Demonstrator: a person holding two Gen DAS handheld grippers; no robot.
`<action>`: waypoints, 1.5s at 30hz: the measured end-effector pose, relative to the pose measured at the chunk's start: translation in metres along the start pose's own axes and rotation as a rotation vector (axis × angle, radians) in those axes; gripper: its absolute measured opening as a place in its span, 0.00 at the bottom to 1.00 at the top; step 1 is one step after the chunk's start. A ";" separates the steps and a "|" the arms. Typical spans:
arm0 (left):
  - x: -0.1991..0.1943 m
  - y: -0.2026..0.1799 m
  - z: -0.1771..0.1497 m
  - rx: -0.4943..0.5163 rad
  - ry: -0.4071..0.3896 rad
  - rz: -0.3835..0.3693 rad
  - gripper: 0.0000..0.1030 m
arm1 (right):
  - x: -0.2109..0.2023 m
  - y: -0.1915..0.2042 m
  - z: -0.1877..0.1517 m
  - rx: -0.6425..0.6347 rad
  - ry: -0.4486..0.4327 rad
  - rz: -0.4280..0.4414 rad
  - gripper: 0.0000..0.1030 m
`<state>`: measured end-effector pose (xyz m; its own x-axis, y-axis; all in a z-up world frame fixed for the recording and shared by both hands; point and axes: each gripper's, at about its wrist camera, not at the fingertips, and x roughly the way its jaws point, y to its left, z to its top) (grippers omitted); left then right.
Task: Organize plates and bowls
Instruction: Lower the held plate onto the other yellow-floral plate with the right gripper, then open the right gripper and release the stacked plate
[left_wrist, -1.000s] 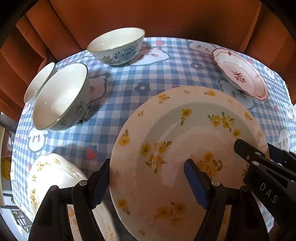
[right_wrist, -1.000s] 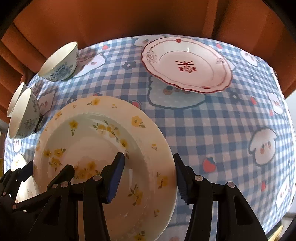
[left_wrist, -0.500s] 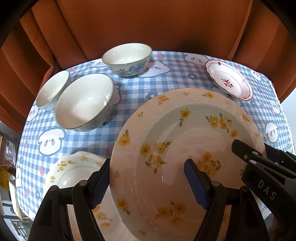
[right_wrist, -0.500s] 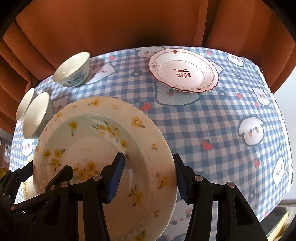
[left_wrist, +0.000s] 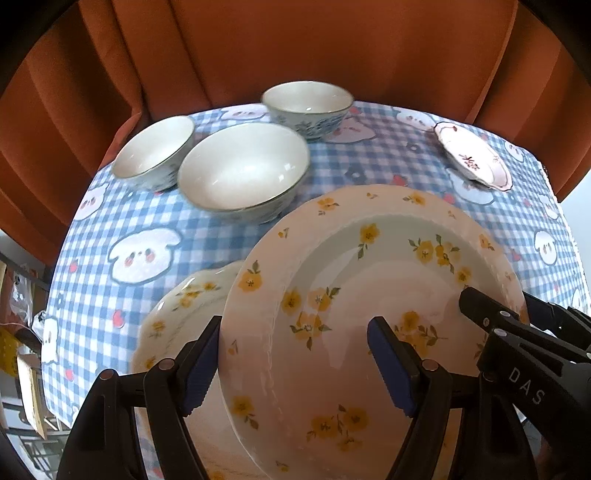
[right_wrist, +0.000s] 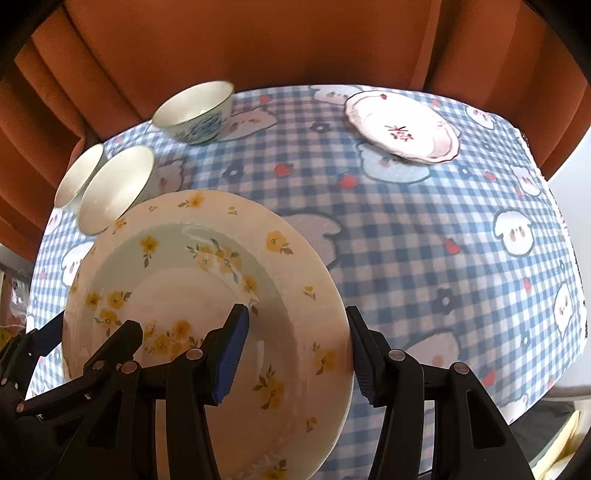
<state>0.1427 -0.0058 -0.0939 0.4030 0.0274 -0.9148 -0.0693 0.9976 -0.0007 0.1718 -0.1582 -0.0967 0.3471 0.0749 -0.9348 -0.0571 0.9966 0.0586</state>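
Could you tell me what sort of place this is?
Probably a home dining spot: a checked cartoon-print tablecloth, rust-orange curtains close behind, and household crockery, such as the yellow-flowered plate and a blue-patterned bowl.

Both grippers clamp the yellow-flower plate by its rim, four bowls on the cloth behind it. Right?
Not four: three bowls, and, as the left wrist view shows. The rest holds: the left gripper and right gripper each have their jaws across the rim of the yellow-flower plate.
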 end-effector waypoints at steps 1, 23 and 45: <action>0.000 0.006 -0.002 0.000 0.001 0.001 0.75 | 0.001 0.003 -0.002 -0.001 0.002 0.001 0.54; 0.028 0.076 -0.056 -0.059 0.105 -0.035 0.75 | 0.022 0.081 -0.041 -0.065 0.074 -0.029 0.54; 0.041 0.072 -0.055 -0.084 0.102 0.009 0.81 | 0.033 0.085 -0.041 -0.120 0.070 -0.048 0.54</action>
<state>0.1043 0.0637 -0.1538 0.3075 0.0256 -0.9512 -0.1507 0.9883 -0.0221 0.1400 -0.0723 -0.1368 0.2860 0.0206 -0.9580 -0.1547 0.9876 -0.0250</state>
